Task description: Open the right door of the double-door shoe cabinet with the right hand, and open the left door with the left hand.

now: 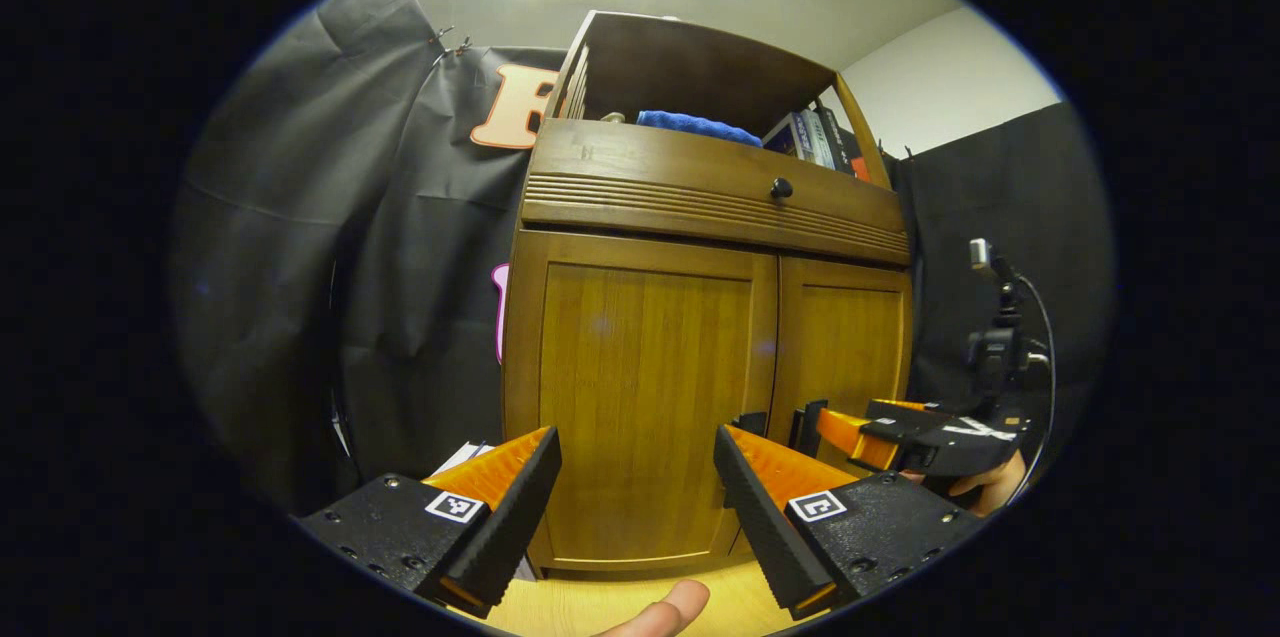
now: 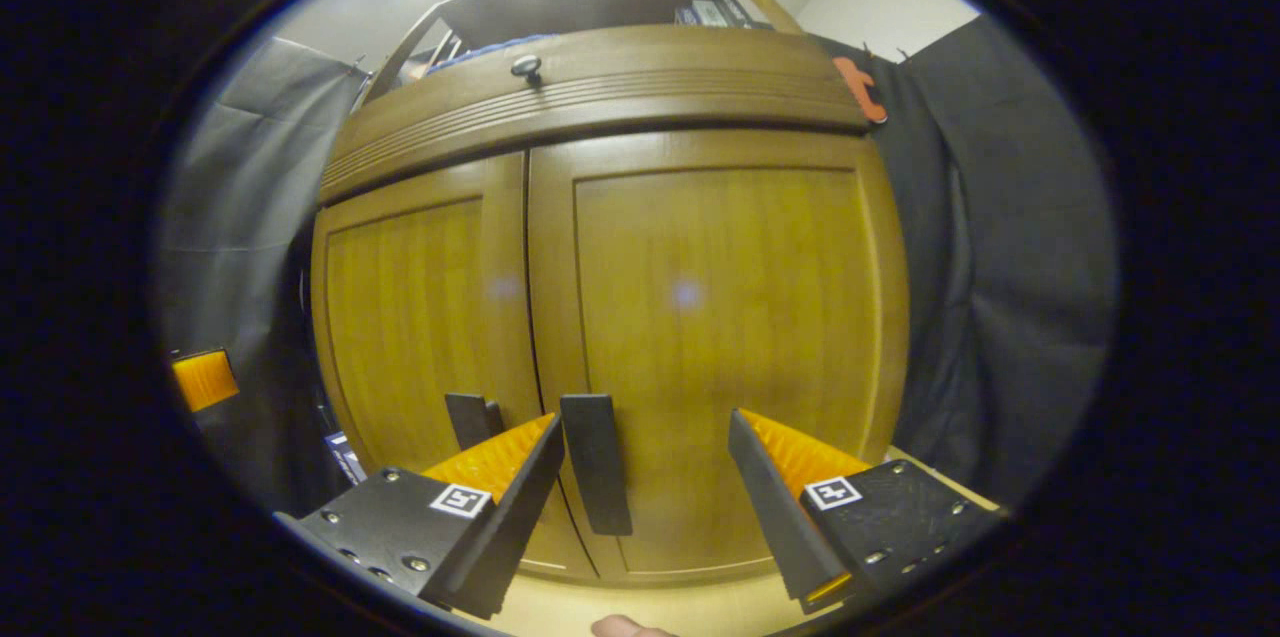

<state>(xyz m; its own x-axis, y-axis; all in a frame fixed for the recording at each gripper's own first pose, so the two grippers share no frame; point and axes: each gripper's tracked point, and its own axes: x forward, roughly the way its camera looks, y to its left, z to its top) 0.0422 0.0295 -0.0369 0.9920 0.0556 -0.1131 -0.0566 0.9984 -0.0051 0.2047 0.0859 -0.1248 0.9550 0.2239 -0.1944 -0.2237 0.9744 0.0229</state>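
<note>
The wooden shoe cabinet stands straight ahead with both doors closed. In the left gripper view its left door (image 1: 640,387) faces my left gripper (image 1: 635,507), which is open and short of the wood with nothing between its fingers. The left door's dark handle (image 1: 750,422) sits by the centre seam, past the right-hand finger. In the right gripper view the right door (image 2: 720,307) is close. Its dark vertical handle (image 2: 597,462) stands between the fingers of my open right gripper (image 2: 645,507), just inside the left-hand one. The left door (image 2: 420,307) has its handle (image 2: 470,417) beside it.
Above the doors runs a drawer with a round knob (image 1: 781,187). An open shelf on top holds a blue cloth (image 1: 697,126) and books (image 1: 815,137). My right gripper (image 1: 900,437) and its hand show low right, a camera stand (image 1: 995,337) behind. Black cloth walls flank the cabinet.
</note>
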